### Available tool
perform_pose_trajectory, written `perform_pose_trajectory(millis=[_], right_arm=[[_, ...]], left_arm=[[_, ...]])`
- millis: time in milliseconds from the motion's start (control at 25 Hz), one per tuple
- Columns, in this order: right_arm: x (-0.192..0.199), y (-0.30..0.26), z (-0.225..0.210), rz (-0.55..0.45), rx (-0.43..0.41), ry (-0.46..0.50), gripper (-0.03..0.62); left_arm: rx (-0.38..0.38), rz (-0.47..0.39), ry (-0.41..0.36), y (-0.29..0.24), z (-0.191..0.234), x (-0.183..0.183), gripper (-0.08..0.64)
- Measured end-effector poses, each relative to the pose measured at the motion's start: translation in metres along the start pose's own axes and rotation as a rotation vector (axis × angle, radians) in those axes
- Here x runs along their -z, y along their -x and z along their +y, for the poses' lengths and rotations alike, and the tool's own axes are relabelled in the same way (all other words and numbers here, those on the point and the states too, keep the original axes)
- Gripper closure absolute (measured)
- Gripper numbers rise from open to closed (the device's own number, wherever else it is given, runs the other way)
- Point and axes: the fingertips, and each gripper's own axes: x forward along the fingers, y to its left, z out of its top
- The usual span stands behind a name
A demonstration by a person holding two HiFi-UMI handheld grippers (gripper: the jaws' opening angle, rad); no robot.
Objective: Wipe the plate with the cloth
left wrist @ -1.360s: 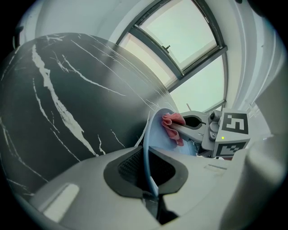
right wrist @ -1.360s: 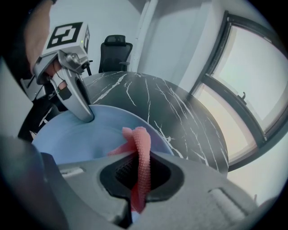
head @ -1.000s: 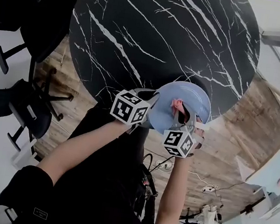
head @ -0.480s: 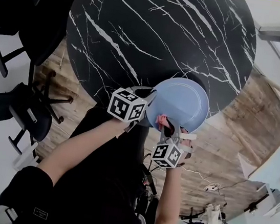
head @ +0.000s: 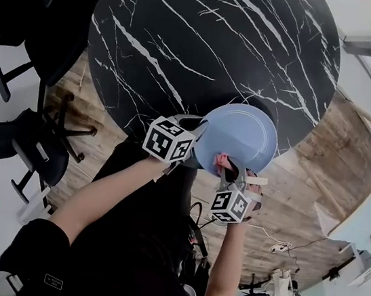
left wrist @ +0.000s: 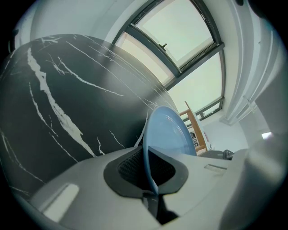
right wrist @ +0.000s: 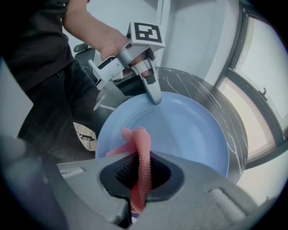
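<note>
A light blue plate [head: 240,138] is held in the air over the near edge of the black marble table [head: 208,37]. My left gripper [head: 198,131] is shut on the plate's left rim; in the left gripper view the plate [left wrist: 168,134] stands edge-on between the jaws. My right gripper [head: 230,172] is shut on a pink cloth [head: 223,161], which lies against the plate's near rim. In the right gripper view the cloth [right wrist: 140,155] hangs bunched between the jaws above the plate [right wrist: 180,130], and the left gripper [right wrist: 155,96] shows at the plate's far rim.
Black office chairs [head: 19,134] stand on the wooden floor at the left. Cables and a power strip [head: 274,248] lie on the floor at the right. Large windows [left wrist: 189,31] rise behind the table.
My right gripper with the cloth slid from the plate's middle toward its near rim, first down-left and then slightly back right. The left gripper and plate stayed put.
</note>
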Motion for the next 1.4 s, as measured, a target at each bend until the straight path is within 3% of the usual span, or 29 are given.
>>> perform_pose_trajectory(millis=[520, 720, 1120, 1400], right_arm=[[-0.048, -0.022, -0.118, -0.032, 0.130, 0.003, 0.580], [-0.050, -0.025, -0.149, -0.020, 0.207, -0.021, 0.581], [-0.006, -0.006, -0.147, 0.028, 0.295, -0.135, 0.581], [-0.004, -0.008, -0.103, 0.034, 0.273, -0.080, 0.581]], left_arm=[[0.004, 0.007, -0.007, 0.000, 0.000, 0.000, 0.543], [-0.002, -0.002, 0.007, 0.000, 0.000, -0.001, 0.543], [-0.009, -0.016, 0.036, 0.000, 0.001, -0.001, 0.545], [-0.015, -0.021, 0.038, 0.000, 0.002, -0.002, 0.544]])
